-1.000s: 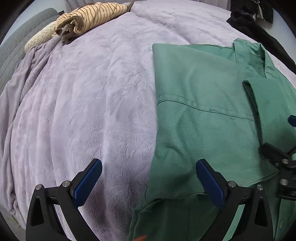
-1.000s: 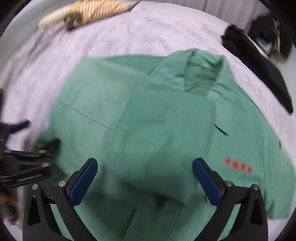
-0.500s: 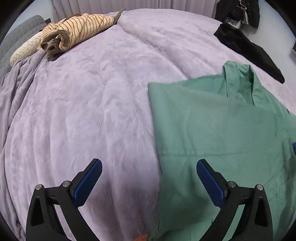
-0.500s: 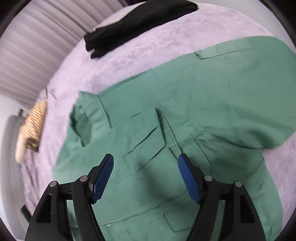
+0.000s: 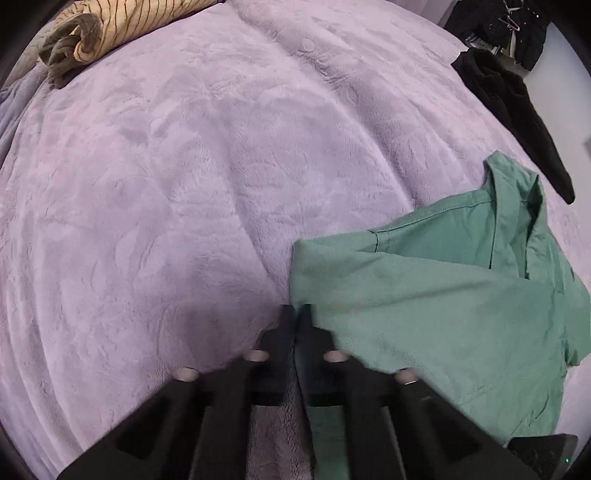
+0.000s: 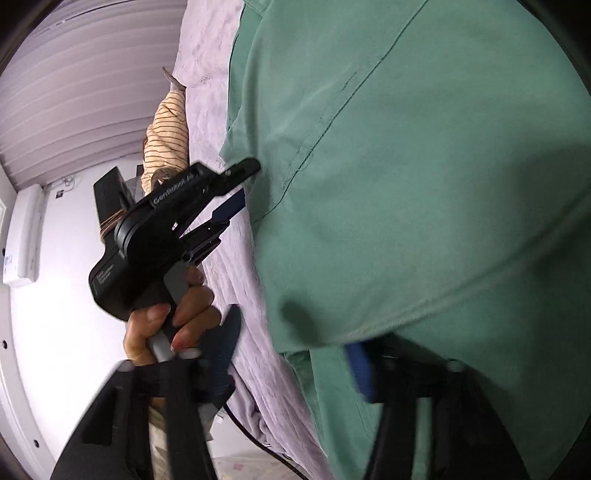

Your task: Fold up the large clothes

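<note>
Lilac plush blanket (image 5: 177, 206) carries green shirt (image 5: 443, 295), striped garment (image 5: 129, 26), black clothing (image 5: 517, 107).

The big green shirt (image 6: 424, 184) fills most of the picture. It lies on the purple bed (image 6: 236, 266). A hand (image 6: 173, 317) holds the left claw (image 6: 242, 186) beside the shirt's edge.

Pale raised lettering runs along the black body of the left gripper (image 6: 236, 188), seen from the right wrist camera at about ten o'clock; it seems to begin "Gen", the rest too blurred to make out. A second small label lower on its housing is unreadable.
</note>
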The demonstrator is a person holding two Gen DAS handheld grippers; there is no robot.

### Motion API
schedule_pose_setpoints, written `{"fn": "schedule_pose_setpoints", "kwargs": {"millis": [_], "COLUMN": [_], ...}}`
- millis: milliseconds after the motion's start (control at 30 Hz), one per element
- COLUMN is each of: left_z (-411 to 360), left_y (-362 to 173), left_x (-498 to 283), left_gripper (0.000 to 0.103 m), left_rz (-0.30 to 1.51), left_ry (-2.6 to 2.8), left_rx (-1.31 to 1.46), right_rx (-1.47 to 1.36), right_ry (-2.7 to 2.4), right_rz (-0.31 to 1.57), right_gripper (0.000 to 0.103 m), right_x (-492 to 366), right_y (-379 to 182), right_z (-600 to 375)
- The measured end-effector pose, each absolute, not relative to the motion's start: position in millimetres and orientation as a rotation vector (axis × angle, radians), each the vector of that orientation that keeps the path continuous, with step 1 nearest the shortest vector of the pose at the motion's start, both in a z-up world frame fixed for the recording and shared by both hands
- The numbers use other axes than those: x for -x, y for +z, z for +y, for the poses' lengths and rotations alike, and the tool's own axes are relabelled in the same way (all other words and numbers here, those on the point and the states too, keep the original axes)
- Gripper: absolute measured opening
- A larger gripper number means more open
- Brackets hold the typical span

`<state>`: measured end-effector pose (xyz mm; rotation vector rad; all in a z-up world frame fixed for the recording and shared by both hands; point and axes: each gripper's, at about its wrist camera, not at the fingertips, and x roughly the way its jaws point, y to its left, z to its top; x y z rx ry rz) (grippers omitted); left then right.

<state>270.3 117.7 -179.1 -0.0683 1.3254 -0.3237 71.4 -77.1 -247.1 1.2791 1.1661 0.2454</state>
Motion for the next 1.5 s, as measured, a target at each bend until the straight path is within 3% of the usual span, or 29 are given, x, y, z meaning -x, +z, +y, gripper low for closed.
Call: {"fn": "schedule_pose_setpoints", "kwargs": {"millis": [167, 367, 433, 500, 567, 800, 967, 1000, 1067, 1100, 1267, 1500], "left_z": [131.0, 144.7, 146.7, 147.6, 146.9, 106.7, 74.7, 70.1, 65.6, 66.9, 76.8, 99.2], "left_y": [-177.9, -188.4, -182.3, -171.0, -157.2, -124.8, -143.7, -149.9, -164.5, -168.8, -184.0, -159.4], "left_x": [-266.8, -270.0, -265.4, -259.9, -252.9, -232.5, -233.6, -235.2, -236.6, -236.8, -243.3, -239.2], "left_gripper": [0.002, 0.001, 0.001, 0.001, 0.001, 0.001, 0.001, 0.001, 0.001, 0.001, 0.001, 0.001], "left_rz": [1.313, 1.303, 1.291, 1.264, 1.222, 1.136, 1.149, 1.155, 1.171, 1.176, 1.168, 1.175], "left_ry": [-0.371, -0.312, -0.305, -0.286, -0.269, -0.319, -0.307, -0.294, -0.229, -0.211, -0.131, -0.073], "left_rx": [0.073, 0.034, 0.011, -0.015, -0.02, -0.043, -0.052, -0.056, -0.09, -0.094, -0.087, -0.075], "right_rx": [-1.32, -1.099, -1.086, -1.029, -0.924, -0.512, -0.494, -0.499, -0.456, -0.392, -0.233, -0.302], "right_ry": [0.382, 0.349, 0.381, 0.436, 0.41, -0.167, -0.317, -0.298, -0.283, -0.272, -0.182, -0.231], "right_rz": [1.155, 1.34, 1.39, 1.376, 1.3, 1.063, 1.11, 1.141, 1.187, 1.173, 1.032, 1.122], "right_gripper": [0.003, 0.004, 0.022, 0.066, 0.07, 0.07, 0.069, 0.055, 0.014, 0.01, 0.009, 0.013], "right_x": [-95.5, -100.7, -95.2, -84.0, -71.4, -64.3, -84.7, -79.1, -67.1, -67.9, -80.3, -91.2], "right_y": [-240.3, -260.0, -249.2, -222.6, -185.5, -97.7, -115.8, -124.1, -136.6, -129.3, -95.0, -139.3], "right_z": [-52.3, -30.7, -33.3, -44.7, -72.2, -220.2, -287.6, -299.3, -304.6, -296.3, -287.7, -338.4]}}
